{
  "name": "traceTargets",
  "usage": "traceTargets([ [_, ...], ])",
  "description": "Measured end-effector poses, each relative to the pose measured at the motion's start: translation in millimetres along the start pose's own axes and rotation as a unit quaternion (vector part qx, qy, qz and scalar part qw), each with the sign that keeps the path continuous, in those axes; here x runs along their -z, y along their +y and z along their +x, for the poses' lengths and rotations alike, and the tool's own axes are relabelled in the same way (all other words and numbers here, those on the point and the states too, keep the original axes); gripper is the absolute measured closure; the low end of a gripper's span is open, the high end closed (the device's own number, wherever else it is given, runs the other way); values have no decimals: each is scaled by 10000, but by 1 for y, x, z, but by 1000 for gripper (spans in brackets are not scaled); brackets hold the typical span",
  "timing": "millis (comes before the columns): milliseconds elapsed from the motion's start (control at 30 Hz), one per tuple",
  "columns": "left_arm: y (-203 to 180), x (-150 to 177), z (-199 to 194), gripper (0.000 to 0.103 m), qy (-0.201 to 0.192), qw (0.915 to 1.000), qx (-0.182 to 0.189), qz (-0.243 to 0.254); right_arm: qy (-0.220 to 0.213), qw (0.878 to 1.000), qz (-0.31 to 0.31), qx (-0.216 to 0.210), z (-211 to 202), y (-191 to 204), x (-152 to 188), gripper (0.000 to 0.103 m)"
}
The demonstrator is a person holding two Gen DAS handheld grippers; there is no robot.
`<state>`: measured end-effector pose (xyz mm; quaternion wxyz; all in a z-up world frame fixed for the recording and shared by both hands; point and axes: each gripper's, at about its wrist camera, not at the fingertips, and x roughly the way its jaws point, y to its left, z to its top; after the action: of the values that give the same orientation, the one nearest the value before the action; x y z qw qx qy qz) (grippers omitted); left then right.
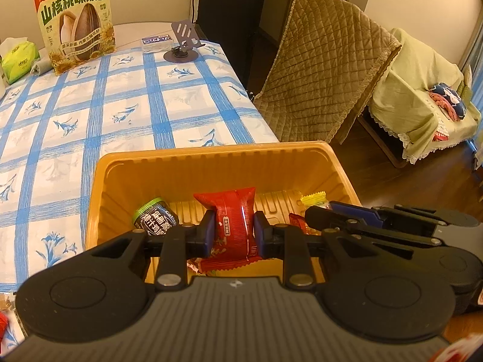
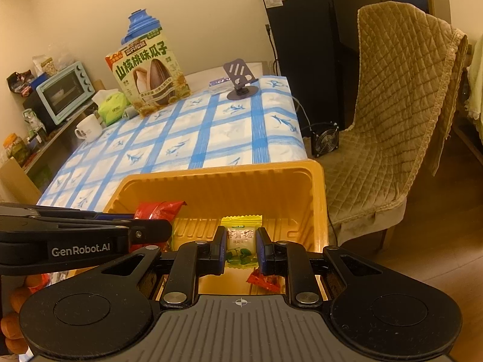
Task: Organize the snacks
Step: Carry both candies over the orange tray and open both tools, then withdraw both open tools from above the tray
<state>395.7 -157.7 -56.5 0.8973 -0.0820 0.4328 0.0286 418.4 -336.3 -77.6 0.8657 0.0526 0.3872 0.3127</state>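
An orange plastic bin (image 1: 211, 157) stands at the table's near right corner; it also shows in the right wrist view (image 2: 229, 178). My left gripper (image 1: 235, 231) is shut on a red snack packet (image 1: 234, 226) and holds it over the bin. My right gripper (image 2: 241, 249) is shut on a yellow candy packet (image 2: 241, 239) inside the bin, to the right of the left one. On the bin floor lie a green-lidded dark cup (image 1: 155, 215) and small red wrappers (image 2: 264, 280). The red packet shows in the right wrist view (image 2: 157, 209).
A big sunflower-seed bag (image 1: 77, 21), a tissue pack (image 1: 18, 57), a phone stand (image 1: 184, 42) and a white mug (image 2: 87, 128) stand on the blue checked tablecloth (image 1: 120, 105). A quilted chair (image 2: 392, 114) is right of the table. Oranges (image 2: 15, 301) lie at the lower left.
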Motion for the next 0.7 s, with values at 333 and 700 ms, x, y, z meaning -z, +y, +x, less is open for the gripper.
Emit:
traceTargets([
  [333,9,0,3,76,36,10000,-17,-82,24,10000,-16,-39,4,-1,-2,83],
  [700,20,6,-2,76,58,9998,-86,-150,19,10000,-38,-55,7,0,-5,83],
])
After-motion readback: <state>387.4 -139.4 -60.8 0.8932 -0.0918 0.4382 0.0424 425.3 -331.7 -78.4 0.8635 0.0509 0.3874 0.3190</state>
